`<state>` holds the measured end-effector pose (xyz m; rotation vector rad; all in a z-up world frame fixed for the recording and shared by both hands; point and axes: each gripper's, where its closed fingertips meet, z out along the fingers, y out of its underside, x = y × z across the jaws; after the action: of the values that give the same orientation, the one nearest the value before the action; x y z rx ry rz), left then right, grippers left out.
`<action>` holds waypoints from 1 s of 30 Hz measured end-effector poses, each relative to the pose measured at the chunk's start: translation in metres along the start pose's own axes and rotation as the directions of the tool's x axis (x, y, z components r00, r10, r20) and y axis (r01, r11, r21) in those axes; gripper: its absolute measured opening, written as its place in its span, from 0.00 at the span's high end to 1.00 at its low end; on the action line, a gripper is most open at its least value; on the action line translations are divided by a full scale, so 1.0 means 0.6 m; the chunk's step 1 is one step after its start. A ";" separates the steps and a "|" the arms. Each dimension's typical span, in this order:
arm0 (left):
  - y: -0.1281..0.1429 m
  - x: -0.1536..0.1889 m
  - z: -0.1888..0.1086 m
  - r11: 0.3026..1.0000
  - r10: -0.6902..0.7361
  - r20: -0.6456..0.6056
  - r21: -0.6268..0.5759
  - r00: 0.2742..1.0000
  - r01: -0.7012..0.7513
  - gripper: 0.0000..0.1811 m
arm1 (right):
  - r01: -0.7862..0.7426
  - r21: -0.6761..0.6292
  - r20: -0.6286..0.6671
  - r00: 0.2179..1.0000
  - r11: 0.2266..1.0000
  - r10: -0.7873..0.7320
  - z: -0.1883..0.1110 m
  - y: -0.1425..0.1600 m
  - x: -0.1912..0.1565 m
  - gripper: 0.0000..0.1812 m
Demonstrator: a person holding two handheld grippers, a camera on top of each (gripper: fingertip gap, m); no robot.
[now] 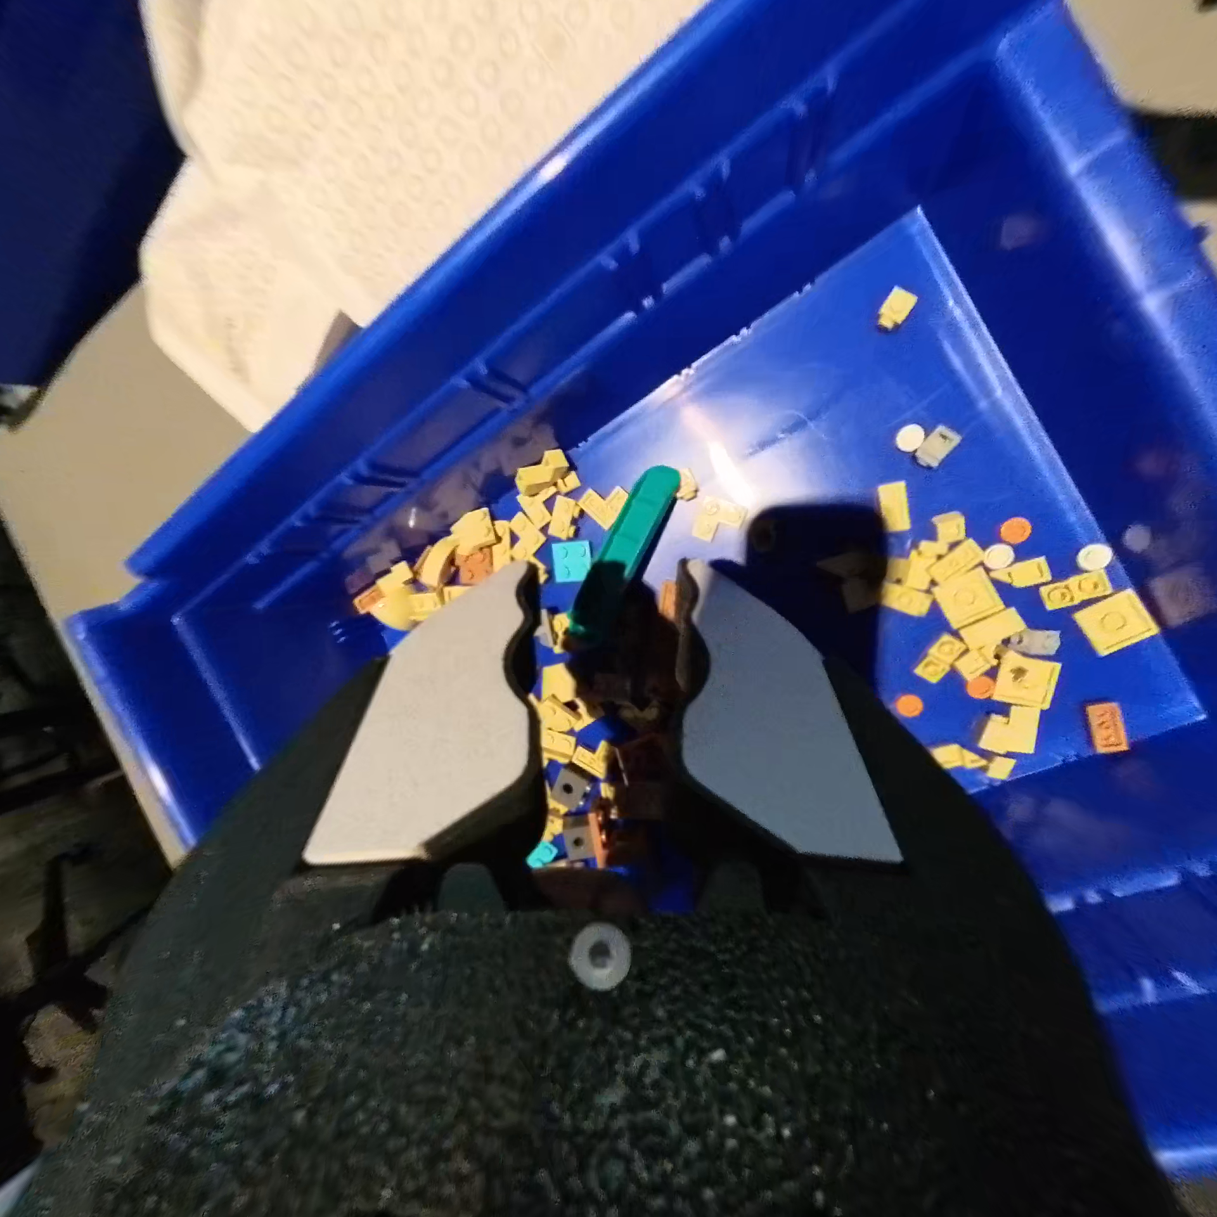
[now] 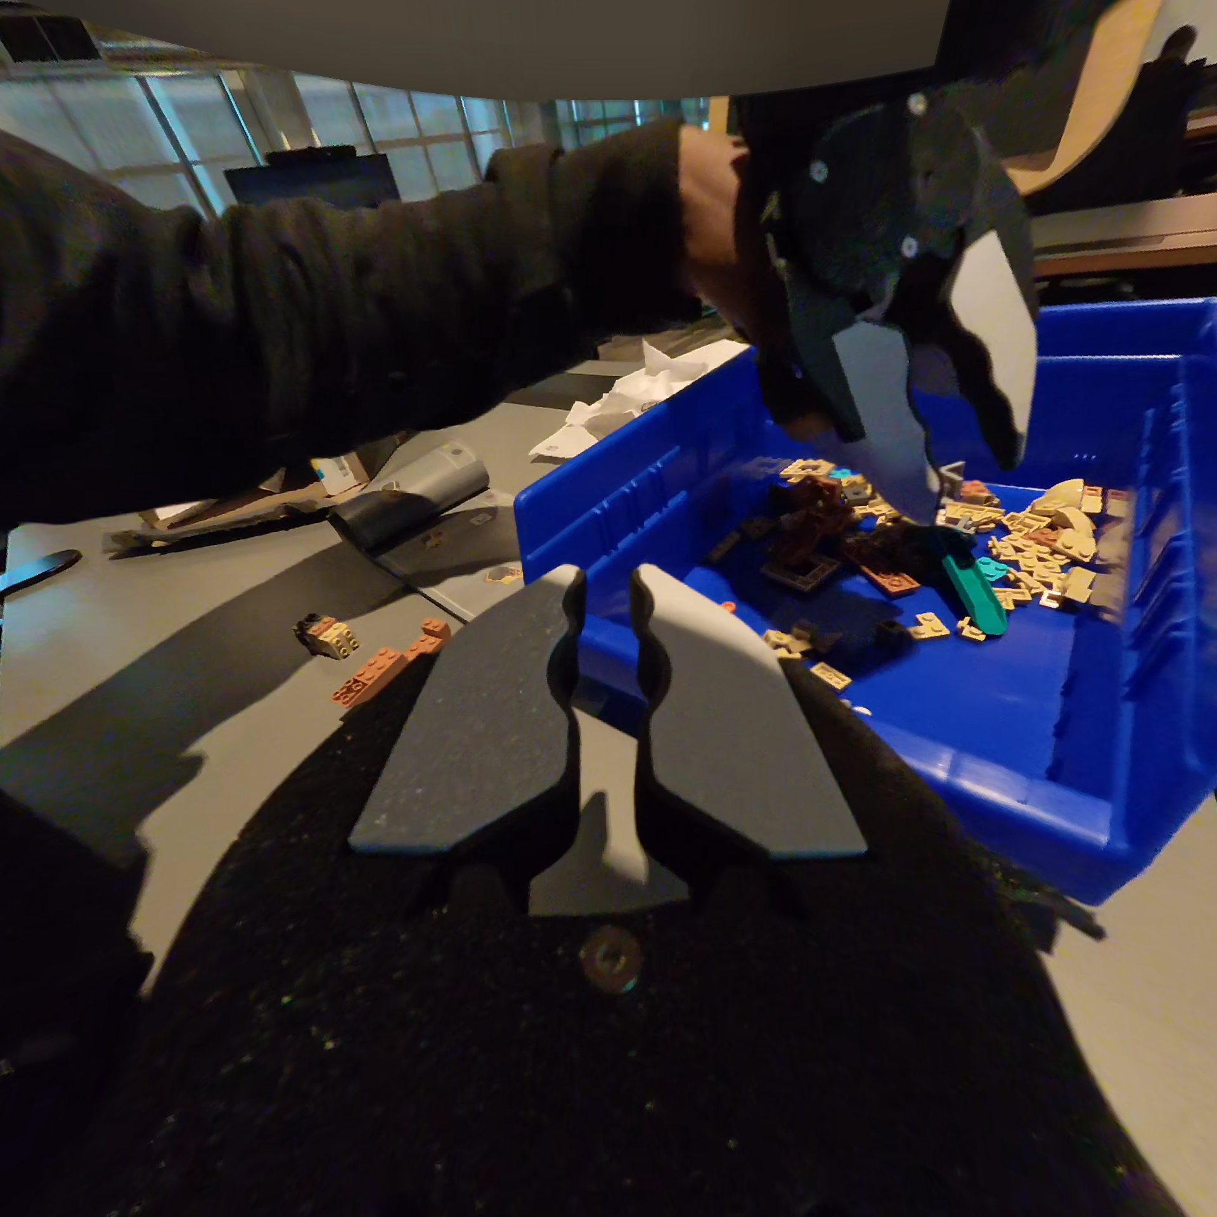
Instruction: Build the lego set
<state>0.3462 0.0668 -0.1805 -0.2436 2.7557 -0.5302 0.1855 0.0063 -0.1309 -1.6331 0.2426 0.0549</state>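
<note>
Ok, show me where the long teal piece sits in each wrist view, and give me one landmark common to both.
Left wrist view: the long teal piece lies centre frame, just beyond the left gripper, pointing up and right over tan bricks.
Right wrist view: the teal piece is at right of centre, below the left gripper, which reaches down from above.
Shared landmark: the blue bin that holds the bricks.

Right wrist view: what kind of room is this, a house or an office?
Probably an office or lab: big grid windows, a dark monitor behind a grey table, and a blue bin of bricks.
</note>
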 end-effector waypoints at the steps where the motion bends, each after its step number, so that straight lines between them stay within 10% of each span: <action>1: 0.004 0.002 0.009 1.000 0.014 -0.021 -0.018 1.000 -0.014 0.79 | -0.003 -0.001 0.005 1.000 1.000 0.003 0.000 0.001 -0.001 0.94; 11: 0.053 -0.004 0.064 0.980 0.059 -0.022 -0.191 0.998 -0.062 0.90 | -0.013 -0.008 0.026 1.000 1.000 0.013 0.002 0.003 -0.008 0.94; 30: 0.053 -0.063 -0.032 0.924 -0.381 0.070 0.026 0.922 0.381 0.91 | -0.021 -0.009 0.032 0.999 1.000 0.021 0.002 0.003 -0.009 0.94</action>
<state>0.3713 0.1108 -0.1653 -0.7925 2.6383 -0.6185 0.1800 0.0081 -0.1317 -1.6370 0.2350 0.0981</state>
